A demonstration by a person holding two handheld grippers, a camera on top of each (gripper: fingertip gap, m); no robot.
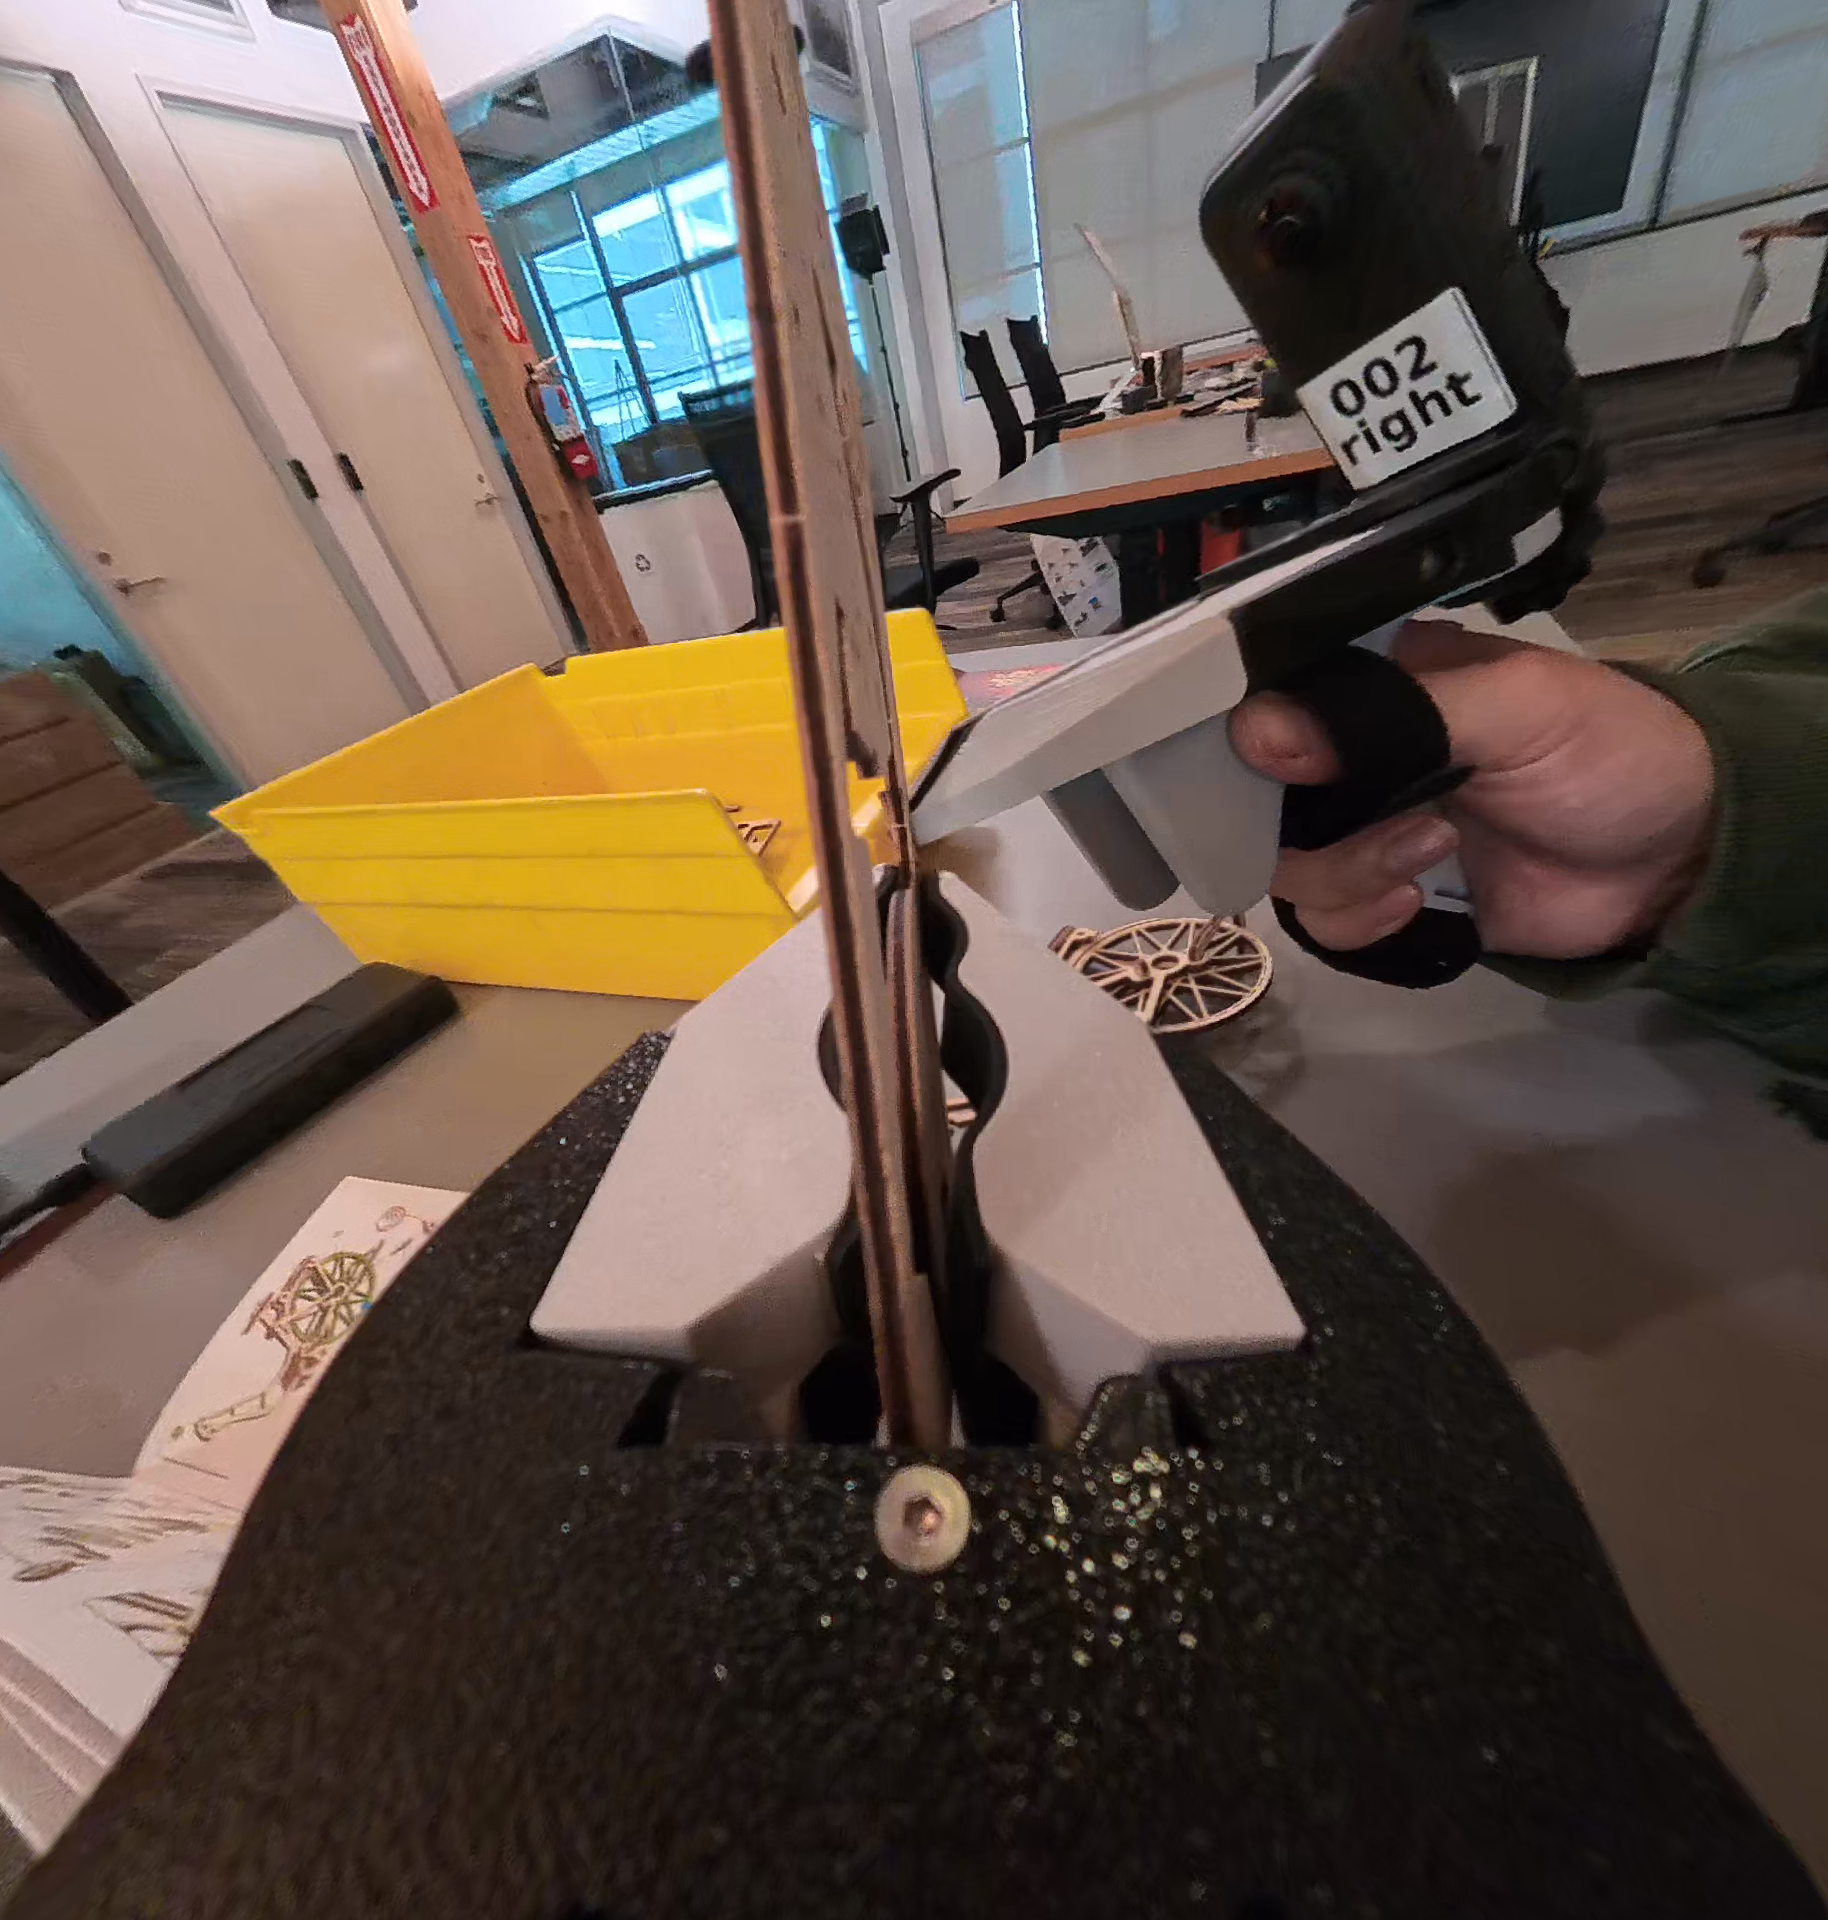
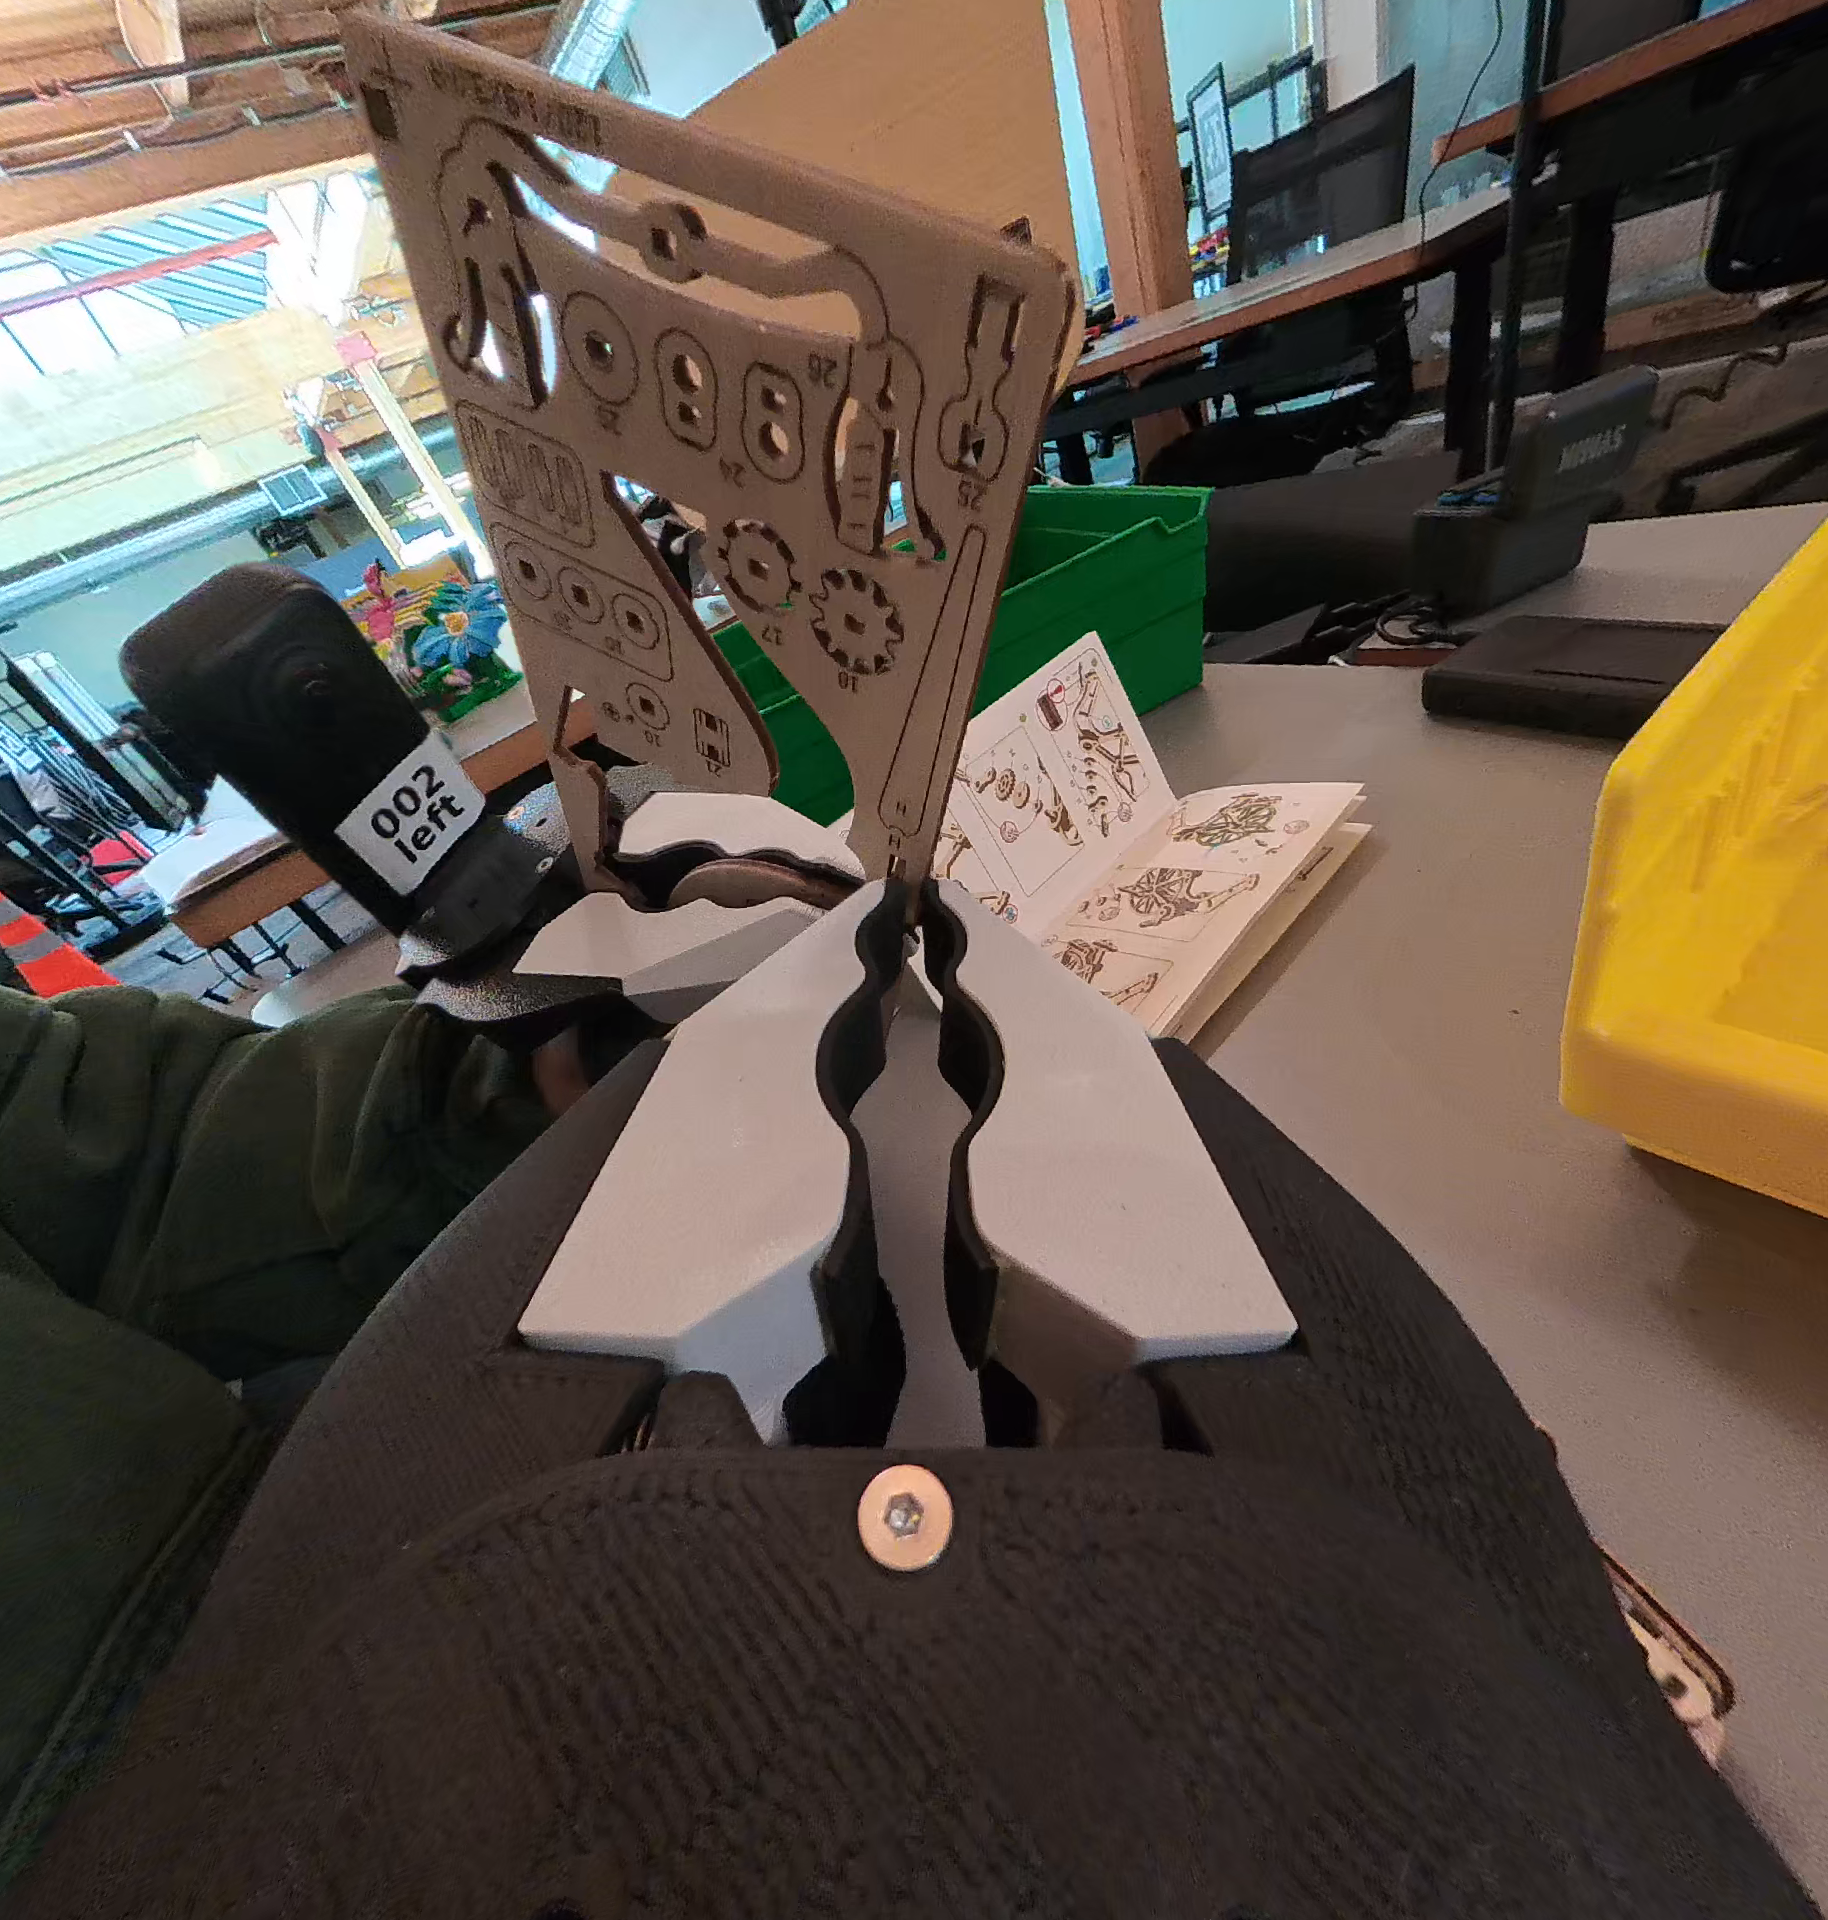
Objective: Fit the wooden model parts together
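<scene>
A thin wooden parts sheet (image 1: 827,520) stands upright and is seen edge-on in the left wrist view. My left gripper (image 1: 905,894) is shut on its lower edge. In the right wrist view the sheet (image 2: 744,343) shows its face, with gears, discs and a long strip part (image 2: 936,686) cut into it. My right gripper (image 2: 908,909) is shut, its tips pinched on the strip's lower end. It reaches in from the right in the left wrist view (image 1: 925,821). The left gripper (image 2: 702,878) holds the sheet's bottom just to the left. A finished wooden wheel (image 1: 1164,971) lies on the table.
A yellow bin (image 1: 536,842) stands behind the sheet and shows at the right in the other view (image 2: 1741,935). A green bin (image 2: 1097,582), an open instruction booklet (image 2: 1180,873) and a flat black block (image 2: 1575,675) are on the grey table (image 2: 1409,1091). The tips of both grippers are at nearly the same place.
</scene>
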